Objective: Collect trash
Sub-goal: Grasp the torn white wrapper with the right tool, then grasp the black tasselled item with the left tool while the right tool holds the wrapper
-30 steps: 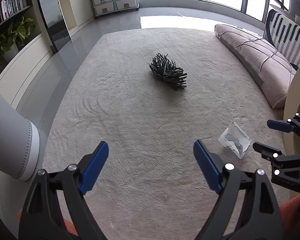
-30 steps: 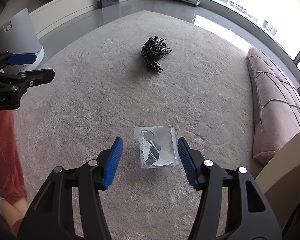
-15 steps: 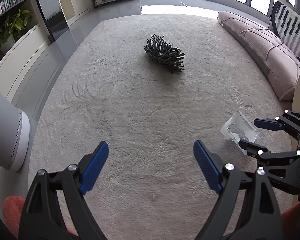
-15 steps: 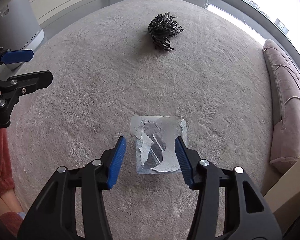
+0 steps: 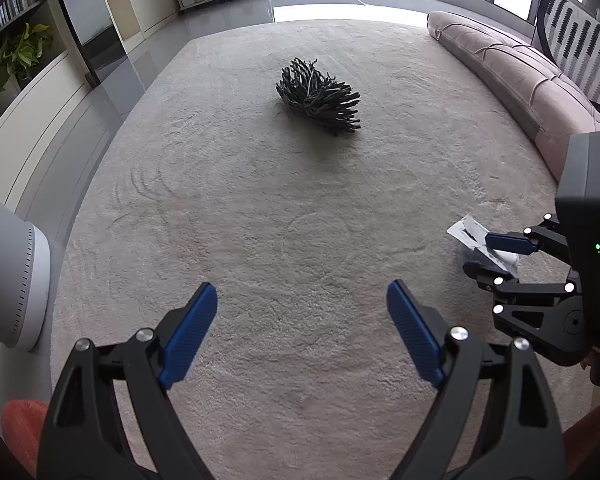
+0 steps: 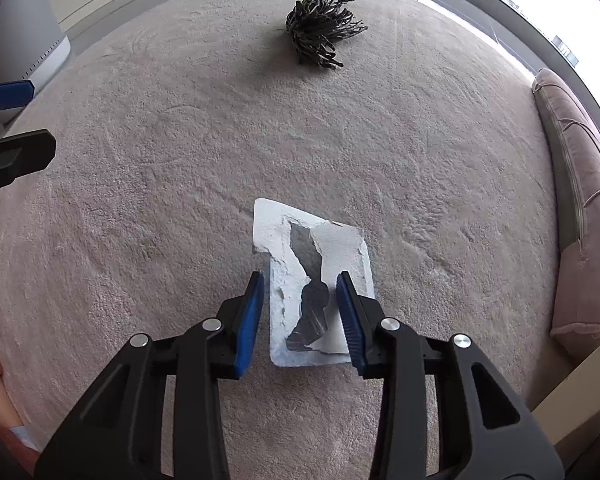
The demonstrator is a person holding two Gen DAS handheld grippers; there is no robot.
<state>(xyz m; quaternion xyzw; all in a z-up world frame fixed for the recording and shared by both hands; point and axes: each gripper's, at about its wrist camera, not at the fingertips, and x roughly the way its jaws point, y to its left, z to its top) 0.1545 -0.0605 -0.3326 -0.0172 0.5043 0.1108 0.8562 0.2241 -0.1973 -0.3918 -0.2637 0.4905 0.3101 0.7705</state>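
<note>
Left tongs (image 5: 302, 334) fill the bottom of the left wrist view, spread wide with nothing between the blue pads and only bare carpet (image 5: 260, 208) beneath. At about three o'clock the right tongs (image 5: 496, 256) reach in from the edge, their blue pad and black finger straddling a pale torn wrapper (image 5: 470, 232) lying on the carpet. A dark spiky bundle (image 5: 320, 94) sits toward twelve o'clock, well apart from both tools, with a pink floor cushion (image 5: 512, 76) along the two o'clock edge and a grey cylindrical appliance (image 5: 8, 276) at nine o'clock.

From the right wrist view, the right tongs (image 6: 300, 308) bracket the torn wrapper (image 6: 312, 276), which lies flat at the centre, running toward twelve o'clock from the pads. Their jaws have just been closing with the wrapper between them; the right pad sits at its edge, while a sliver of gap shows by the left pad, so the squeeze looks unfinished. The left tongs (image 6: 8, 128) show at nine o'clock, the spiky bundle (image 6: 320, 30) at twelve.

The step in hand appears to be grasping the first piece of litter. The next move likely calls for finishing the pinch firmly on the thin, flimsy sheet, low enough to catch it off the pile, then lifting without letting it slip.
</note>
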